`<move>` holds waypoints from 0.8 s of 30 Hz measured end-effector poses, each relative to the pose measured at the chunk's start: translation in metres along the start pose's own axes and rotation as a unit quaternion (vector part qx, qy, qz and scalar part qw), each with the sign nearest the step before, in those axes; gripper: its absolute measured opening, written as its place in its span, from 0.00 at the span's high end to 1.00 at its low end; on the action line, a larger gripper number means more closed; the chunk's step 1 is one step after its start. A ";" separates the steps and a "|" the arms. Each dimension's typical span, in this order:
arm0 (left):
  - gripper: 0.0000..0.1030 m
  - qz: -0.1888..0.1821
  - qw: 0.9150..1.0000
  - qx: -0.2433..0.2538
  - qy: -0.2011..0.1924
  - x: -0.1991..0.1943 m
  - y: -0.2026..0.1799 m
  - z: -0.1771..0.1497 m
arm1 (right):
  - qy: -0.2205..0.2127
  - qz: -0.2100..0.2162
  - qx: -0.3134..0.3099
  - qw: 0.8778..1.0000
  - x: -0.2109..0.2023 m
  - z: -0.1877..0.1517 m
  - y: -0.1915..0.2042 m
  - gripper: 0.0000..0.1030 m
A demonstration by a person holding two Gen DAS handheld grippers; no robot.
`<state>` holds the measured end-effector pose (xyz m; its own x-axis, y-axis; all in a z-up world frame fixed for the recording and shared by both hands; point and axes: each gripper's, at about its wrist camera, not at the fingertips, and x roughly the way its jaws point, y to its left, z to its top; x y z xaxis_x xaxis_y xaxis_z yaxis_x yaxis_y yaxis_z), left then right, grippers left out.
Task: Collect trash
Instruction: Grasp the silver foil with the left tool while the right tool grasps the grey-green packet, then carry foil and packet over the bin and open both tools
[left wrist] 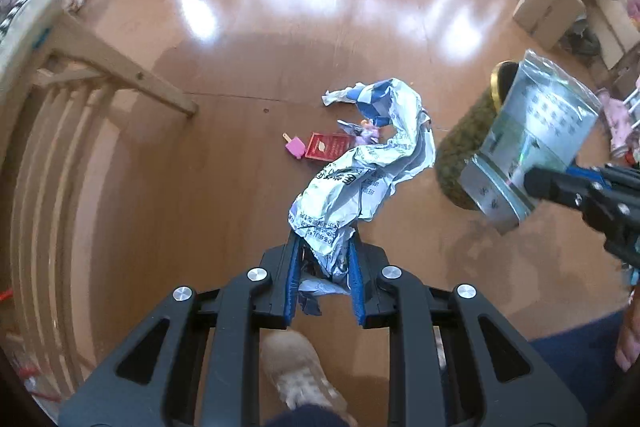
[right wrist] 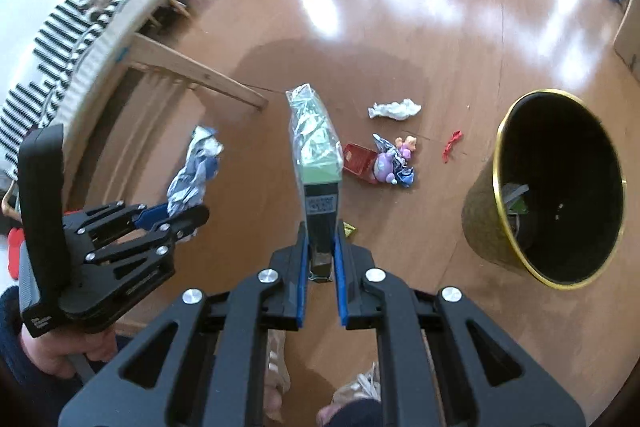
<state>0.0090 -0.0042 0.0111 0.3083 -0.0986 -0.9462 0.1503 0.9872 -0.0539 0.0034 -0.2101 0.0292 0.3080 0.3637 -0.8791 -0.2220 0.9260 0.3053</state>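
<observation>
Left gripper (left wrist: 325,259) clamps a wrapper (left wrist: 360,171), right gripper (right wrist: 321,259) a pouch (right wrist: 316,143); bin (right wrist: 560,187) nearly empty, floor litter remains.

- Bin (left wrist: 472,135): in the left wrist view largely hidden behind the clear plastic pouch (left wrist: 532,139); its contents (right wrist: 516,203) in the right wrist view were too dark to identify.
- Print on the crumpled wrapper (left wrist: 360,179): too creased to read.
- Person's shoes (left wrist: 296,375): blurred, partly covered by the gripper frame.
- Small toy figures (right wrist: 394,163): too small to name.
- Cardboard boxes (left wrist: 548,7), far right: cut off by the picture's edge.
- Label on the red packet (left wrist: 329,146): illegible.
</observation>
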 end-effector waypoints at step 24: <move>0.80 0.016 0.997 -0.007 -0.080 -0.044 -0.015 -0.019 | -0.006 0.018 0.014 1.000 0.005 -0.017 -0.006 0.88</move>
<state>-0.0248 -0.0125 0.0472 0.4589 -0.0846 -0.8845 0.1254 0.9917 -0.0298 -0.0098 -0.2158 0.0169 0.3106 0.3978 -0.8633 -0.2074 0.9147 0.3469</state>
